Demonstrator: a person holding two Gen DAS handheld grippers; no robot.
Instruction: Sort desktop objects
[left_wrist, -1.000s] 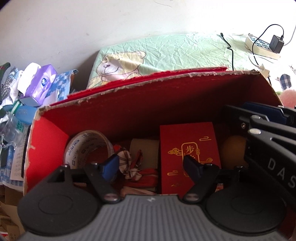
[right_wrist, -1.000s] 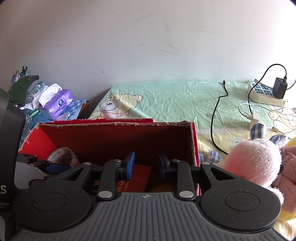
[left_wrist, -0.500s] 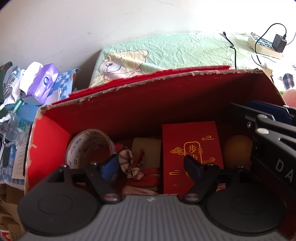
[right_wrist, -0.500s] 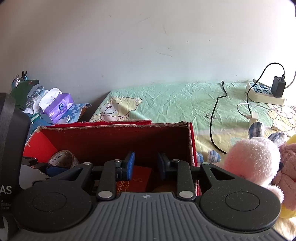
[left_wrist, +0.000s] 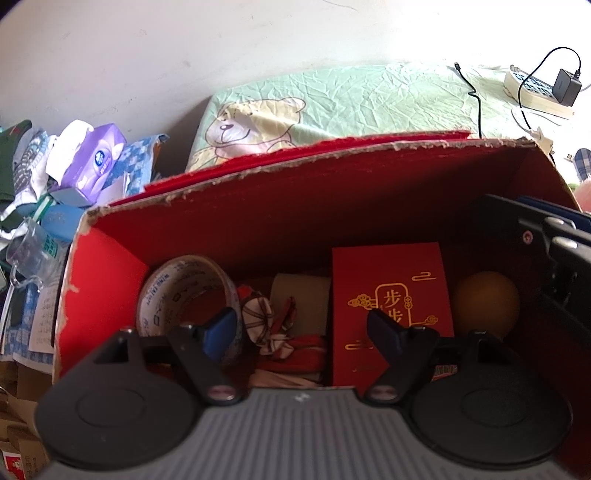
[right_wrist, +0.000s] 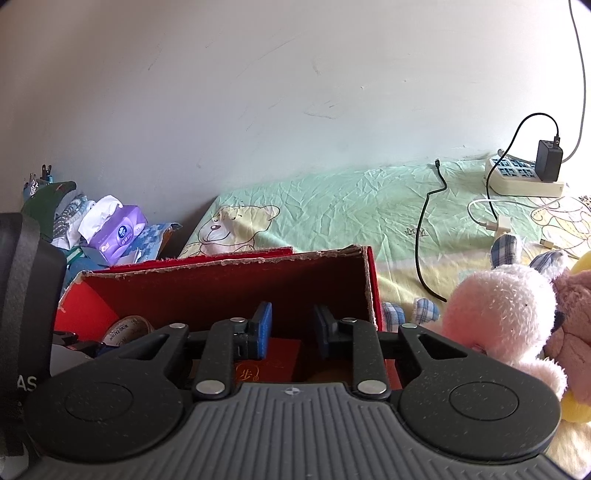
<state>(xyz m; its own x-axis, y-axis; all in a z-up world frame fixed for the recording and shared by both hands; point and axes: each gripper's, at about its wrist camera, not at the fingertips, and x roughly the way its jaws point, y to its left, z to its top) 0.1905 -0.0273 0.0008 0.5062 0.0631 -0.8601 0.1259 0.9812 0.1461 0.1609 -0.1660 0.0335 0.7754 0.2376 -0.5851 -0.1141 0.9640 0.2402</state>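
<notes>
Red cardboard box (left_wrist: 258, 218) is holding everything: tape roll (left_wrist: 184, 291), red envelope (left_wrist: 388, 291) standing upright with its long axis vertical, orange ball (left_wrist: 484, 299) at the right end. We're hovering the left claw (left_wrist: 303, 332) wide open and empty, envelope just right of centre. Right claw (right_wrist: 291, 328) is closing on nothing, sitting nearer the ball.

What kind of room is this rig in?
Probably a bedroom at home. The red cardboard box sits on a crumpled green bear-print sheet, plush toys lie beside it, and a power strip with a charger rests against the wall.
</notes>
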